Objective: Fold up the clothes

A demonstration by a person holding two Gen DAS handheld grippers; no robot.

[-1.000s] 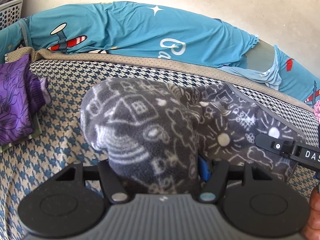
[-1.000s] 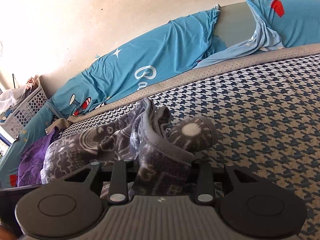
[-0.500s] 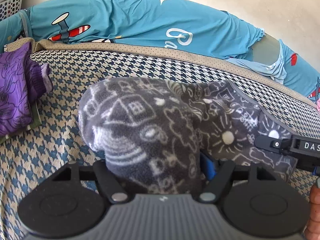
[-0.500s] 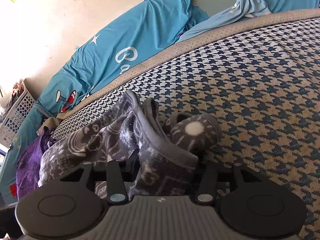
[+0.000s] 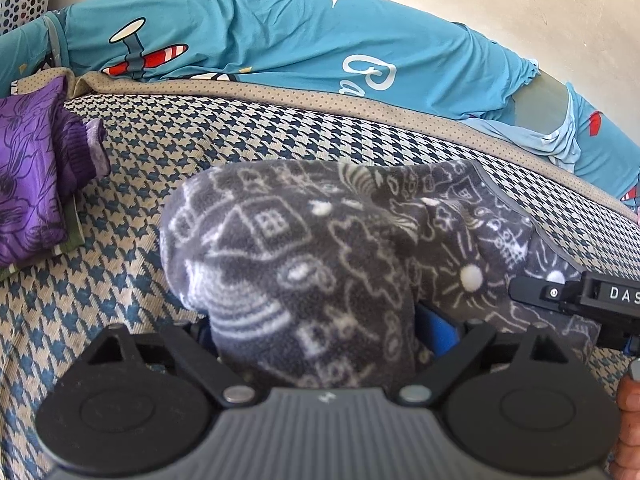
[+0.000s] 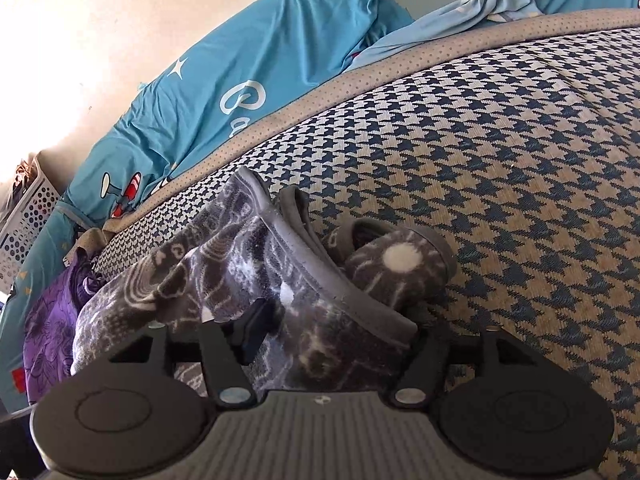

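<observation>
A grey fleece garment with white doodles lies bunched on the houndstooth bed cover. My left gripper is open, and a thick wad of the fleece sits between its spread fingers. One blue finger pad shows at the wad's right side. In the right wrist view the same garment shows its grey hemmed edge, folded over. My right gripper is open around that edge, with a dark finger pad clear of the cloth on the left. The right gripper's body reaches in from the right of the left wrist view.
A folded purple garment lies at the left of the bed. Teal bedding with a plane print runs along the wall behind. A white perforated basket stands at the far left. A person's hand shows at the right edge.
Both grippers' linkages have spread outward, so both jaws have widened around the fleece. The right gripper has tilted down closer to the bed, and the garment has settled lower.
</observation>
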